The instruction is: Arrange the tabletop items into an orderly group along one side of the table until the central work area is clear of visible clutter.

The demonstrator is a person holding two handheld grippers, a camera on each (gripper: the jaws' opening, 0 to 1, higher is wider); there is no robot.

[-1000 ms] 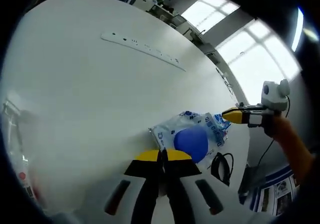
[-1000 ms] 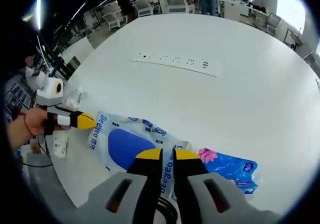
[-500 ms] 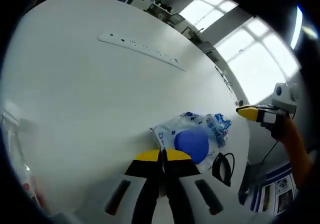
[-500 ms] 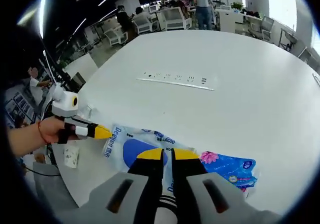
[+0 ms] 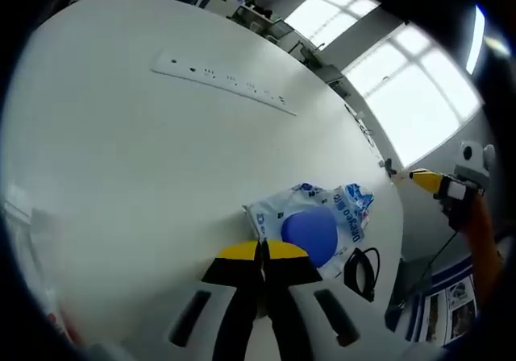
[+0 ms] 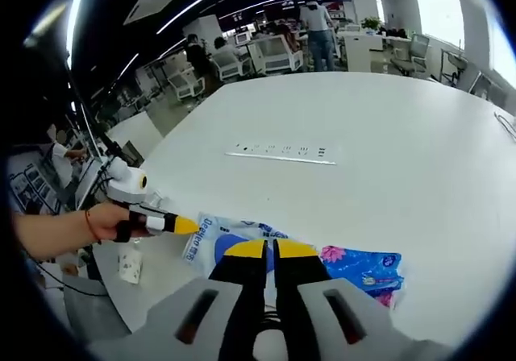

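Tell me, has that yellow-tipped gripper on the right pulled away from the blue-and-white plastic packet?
Yes. In the left gripper view the right gripper now sits clear of the blue-and-white plastic packet, out past the table edge; earlier it touched the packet.

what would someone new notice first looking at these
The blue-and-white wipes packs lying side by side at the near edge of the big white table, one with a pink flower. Then the yellow-tipped left tool, shut, beside them, and the long strip of sockets set in mid-table.

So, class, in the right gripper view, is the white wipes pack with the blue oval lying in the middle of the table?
No: the wipes pack lies near the table's edge, beside a blue packet.
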